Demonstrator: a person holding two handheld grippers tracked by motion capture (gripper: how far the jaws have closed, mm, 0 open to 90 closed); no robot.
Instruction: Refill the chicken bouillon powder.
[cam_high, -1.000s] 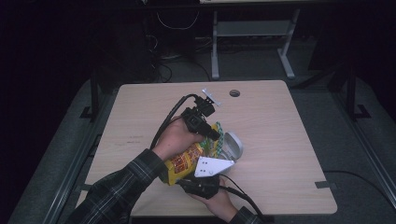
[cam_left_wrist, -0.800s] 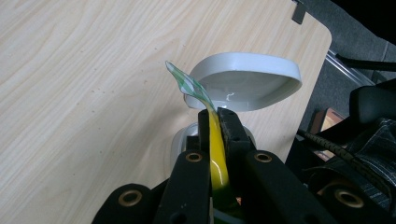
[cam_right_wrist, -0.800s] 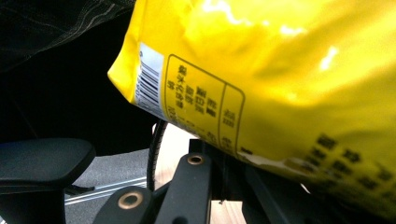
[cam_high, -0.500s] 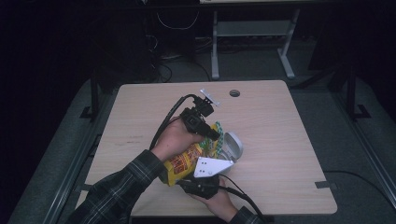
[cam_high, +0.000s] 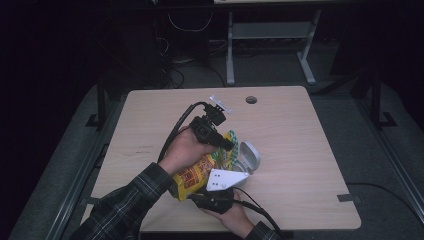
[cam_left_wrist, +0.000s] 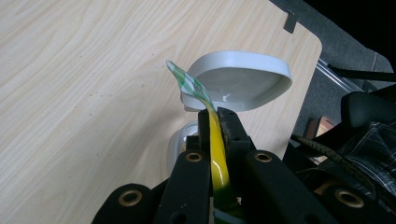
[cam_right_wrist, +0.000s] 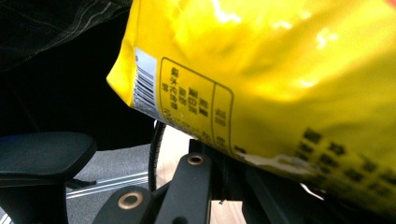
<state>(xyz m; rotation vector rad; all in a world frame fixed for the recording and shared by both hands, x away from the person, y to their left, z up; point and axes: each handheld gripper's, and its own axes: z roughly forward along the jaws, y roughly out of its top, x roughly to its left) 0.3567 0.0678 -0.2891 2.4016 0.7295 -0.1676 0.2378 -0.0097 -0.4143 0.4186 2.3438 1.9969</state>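
Observation:
A yellow snack bag (cam_high: 192, 175) is held tilted above the table between both grippers. My left gripper (cam_high: 230, 146) is shut on the bag's green-checked top edge (cam_left_wrist: 194, 88), which stands up between the jaws in the left gripper view. Just beyond it sits a white container (cam_high: 248, 159) with its hinged lid (cam_left_wrist: 238, 81) standing open. Near the table's front edge, my right gripper (cam_high: 214, 198) sits under the bag's lower end, its grey plate (cam_high: 225, 180) on top. In the right gripper view the bag (cam_right_wrist: 280, 70) hangs close overhead, and its bottom seam runs down into the shut jaws.
The light wooden table (cam_high: 300, 130) has a round cable hole (cam_high: 251, 100) near its far edge. Black cables trail from both grippers. A black chair armrest (cam_right_wrist: 42, 154) is below the table's near side. Metal frame legs (cam_high: 305, 55) stand on the floor beyond.

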